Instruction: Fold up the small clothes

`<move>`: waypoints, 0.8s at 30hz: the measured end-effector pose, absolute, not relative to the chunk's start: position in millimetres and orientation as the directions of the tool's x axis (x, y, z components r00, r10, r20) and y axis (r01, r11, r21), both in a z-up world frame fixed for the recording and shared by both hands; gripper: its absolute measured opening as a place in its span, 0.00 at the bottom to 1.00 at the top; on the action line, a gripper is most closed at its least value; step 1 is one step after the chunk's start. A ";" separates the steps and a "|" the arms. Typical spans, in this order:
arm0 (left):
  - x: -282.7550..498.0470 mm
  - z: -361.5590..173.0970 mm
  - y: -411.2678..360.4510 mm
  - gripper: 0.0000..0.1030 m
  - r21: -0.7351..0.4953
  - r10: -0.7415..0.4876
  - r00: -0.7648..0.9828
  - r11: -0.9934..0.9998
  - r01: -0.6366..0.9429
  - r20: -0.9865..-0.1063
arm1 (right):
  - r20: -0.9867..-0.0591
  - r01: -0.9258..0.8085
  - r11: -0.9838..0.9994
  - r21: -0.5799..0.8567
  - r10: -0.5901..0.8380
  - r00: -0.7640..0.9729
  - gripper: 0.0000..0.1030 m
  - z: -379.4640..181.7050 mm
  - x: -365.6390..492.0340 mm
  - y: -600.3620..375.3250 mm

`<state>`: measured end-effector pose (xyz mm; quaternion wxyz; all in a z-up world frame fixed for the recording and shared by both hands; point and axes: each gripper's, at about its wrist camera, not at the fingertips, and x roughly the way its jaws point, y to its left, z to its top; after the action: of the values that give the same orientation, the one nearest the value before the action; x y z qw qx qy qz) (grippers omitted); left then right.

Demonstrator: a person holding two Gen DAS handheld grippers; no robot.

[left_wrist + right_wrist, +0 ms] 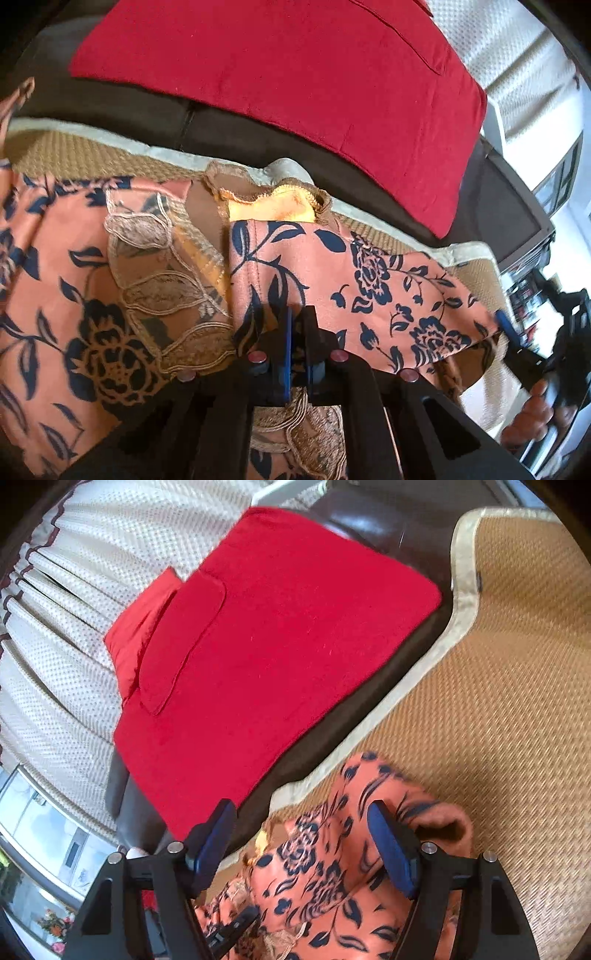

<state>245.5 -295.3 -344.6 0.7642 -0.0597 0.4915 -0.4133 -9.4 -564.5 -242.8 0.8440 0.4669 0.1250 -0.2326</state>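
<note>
The garment [332, 258] is salmon-orange cloth printed with dark blue flowers and leaves, with a beige lace panel [162, 273] and a yellow lining at the neck opening. It lies spread across a woven tan mat [498, 686] with a pale cloth border. One part is folded over, and its edge runs down the middle of the left wrist view.

Left tool [298, 347]: the two blue-padded fingers are pressed close together, clenched on a fold of the garment near its lower middle. The cloth rises slightly at the grasp.

Right tool [303, 843]: the fingers stand wide apart, released, with nothing between the pads. The tool hovers over an end of the garment; whether a finger touches the cloth cannot be told. In the left wrist view, the right tool [508, 328] appears at the far right end of the garment, with the person's hand [532, 417] behind it.

Beyond the mat, a red blanket [277, 646] covers a dark sofa [229, 125]. A small red cushion [136, 627] lies against it. A white dotted curtain [74, 609] hangs behind.
</note>
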 end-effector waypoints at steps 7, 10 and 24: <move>245.1 -336.8 -288.8 0.80 -0.433 -0.638 0.242 0.708 0.557 -0.731 | -0.342 0.464 0.433 0.773 -0.331 0.880 0.74 -231.5 -41.4 -577.6; 244.5 -340.7 -289.3 0.80 -0.484 -0.666 0.161 0.667 0.566 -0.729 | -0.372 0.482 0.384 0.788 -0.329 0.868 0.74 -240.8 -41.8 -583.9; 241.4 -330.7 -293.2 0.14 -0.468 -0.715 0.189 0.609 0.640 -0.673 | -0.471 0.547 0.331 0.769 -0.286 0.835 0.74 -262.3 -20.9 -581.9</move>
<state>241.4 -293.2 -330.7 0.7700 -0.0409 0.4601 -0.4402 -20.9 -581.9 -262.3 0.8061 0.5173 0.1265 -0.2583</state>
